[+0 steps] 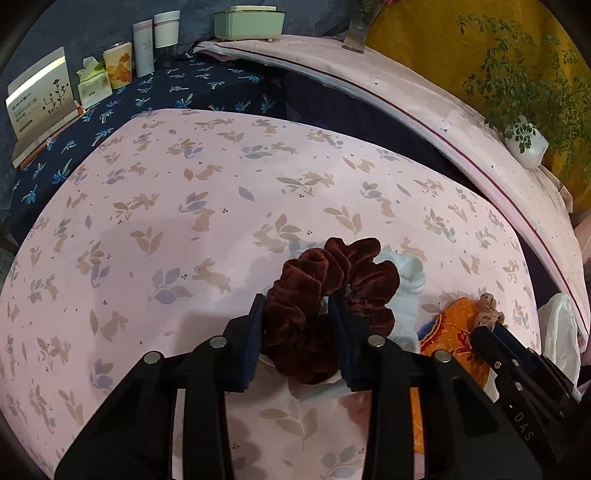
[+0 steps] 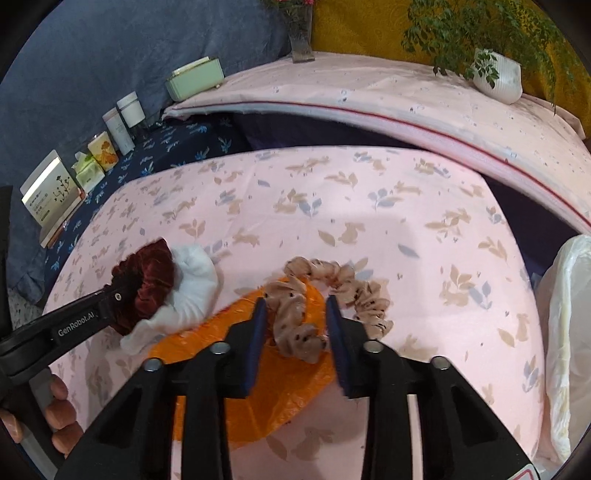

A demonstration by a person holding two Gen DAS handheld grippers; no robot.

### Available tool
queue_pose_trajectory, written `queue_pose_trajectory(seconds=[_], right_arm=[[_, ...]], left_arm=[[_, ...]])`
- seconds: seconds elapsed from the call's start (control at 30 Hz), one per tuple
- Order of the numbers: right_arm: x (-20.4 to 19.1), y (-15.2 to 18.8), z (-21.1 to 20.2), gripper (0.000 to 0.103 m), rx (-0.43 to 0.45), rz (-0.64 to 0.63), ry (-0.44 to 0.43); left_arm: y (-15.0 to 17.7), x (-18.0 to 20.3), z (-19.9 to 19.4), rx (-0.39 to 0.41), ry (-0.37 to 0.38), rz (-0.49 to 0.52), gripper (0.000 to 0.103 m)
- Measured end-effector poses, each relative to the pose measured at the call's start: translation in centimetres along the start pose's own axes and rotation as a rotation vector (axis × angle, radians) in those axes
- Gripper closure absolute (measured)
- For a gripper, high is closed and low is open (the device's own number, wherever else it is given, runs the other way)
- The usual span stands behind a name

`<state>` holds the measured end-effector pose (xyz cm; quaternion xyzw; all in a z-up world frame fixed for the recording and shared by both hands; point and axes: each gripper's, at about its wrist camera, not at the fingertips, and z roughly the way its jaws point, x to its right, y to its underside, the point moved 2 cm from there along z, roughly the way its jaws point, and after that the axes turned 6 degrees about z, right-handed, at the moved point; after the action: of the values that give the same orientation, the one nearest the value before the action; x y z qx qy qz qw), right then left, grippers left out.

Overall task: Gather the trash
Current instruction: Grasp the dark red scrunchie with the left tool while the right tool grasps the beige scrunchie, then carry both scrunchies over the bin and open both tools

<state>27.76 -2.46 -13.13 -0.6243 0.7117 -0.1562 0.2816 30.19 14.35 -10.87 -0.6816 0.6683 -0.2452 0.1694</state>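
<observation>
two claws down on the bedsheet (image 1: 184,206). left gripper (image 1: 297,314) clenched around dark red scrunchie (image 1: 332,280); right gripper (image 2: 295,314) clenched around beige scrunchie (image 2: 332,295), orange bag (image 2: 236,373) beneath.

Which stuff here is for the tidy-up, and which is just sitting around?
Job: maroon scrunchie, beige scrunchie, white cloth, orange wrapper, probably white bag.
Just lying about: tissue pack, bottles, green box, potted plant.
</observation>
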Motion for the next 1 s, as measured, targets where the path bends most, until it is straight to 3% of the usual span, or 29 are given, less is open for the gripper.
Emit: queue_pose_trajectory(seconds=[0.13,0.3,0.7,1.0], right_arm=[[0.5,0.9,-0.6,0.089,0.003,0.003,-0.012],[1.0,1.1,-2.5,0.090,0.022,0.016,-0.028],[2.6,0.0,-9.5,0.091,0.142,0.042,-0.058],[6.0,0.2,-14.1,0.091,0.212,0.086,-0.048]], left_arm=[[0.7,0.5,-0.7,0.007,0.005,0.012,0.084],[0.7,1.3,-2.5,0.034,0.005,0.021,0.088],[-0.5,4.4,-9.5,0.154,0.025,0.055,0.089],[0.0,11.1,-13.5,0.205,0.083,0.154,0.089]])
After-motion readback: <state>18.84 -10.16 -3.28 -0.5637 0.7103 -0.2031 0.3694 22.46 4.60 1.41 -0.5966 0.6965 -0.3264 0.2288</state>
